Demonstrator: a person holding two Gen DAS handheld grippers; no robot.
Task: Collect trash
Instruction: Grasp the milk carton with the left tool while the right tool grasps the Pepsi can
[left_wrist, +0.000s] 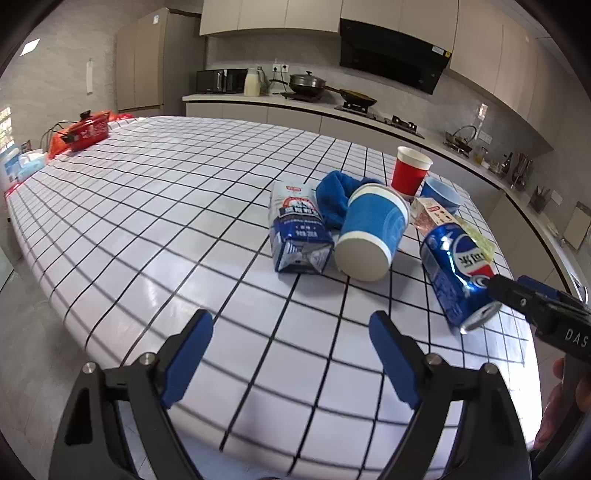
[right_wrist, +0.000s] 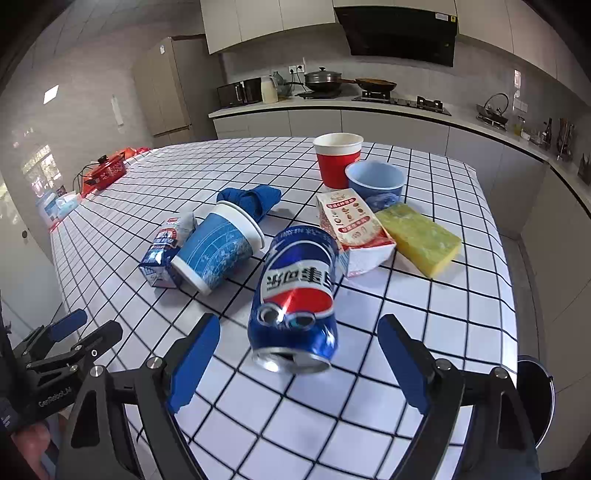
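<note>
— Where's the trash?
— A dented blue can (right_wrist: 295, 299) lies on the bench (right_wrist: 424, 314) between the right gripper's (right_wrist: 299, 354) spread jaws, untouched.
— Beyond?
— A tipped blue cup (right_wrist: 218, 251), cartons, sponge (right_wrist: 421, 236). Left gripper's (left_wrist: 291, 354) jaws spread over bare cloth.

The can (right_wrist: 295, 295) was glossy dented metal. The blue cup (right_wrist: 218, 251) and red cup (right_wrist: 338, 162) looked like matt paper, the cartons (right_wrist: 354, 229) coated card. The sponge (right_wrist: 421, 236) was rough foam, the cloth (right_wrist: 255, 197) soft fabric, the tabletop (right_wrist: 424, 332) covering smooth and shiny.

left wrist: oblique, table's near-left | right wrist: nearer | shared: blue can (left_wrist: 458, 273)
</note>
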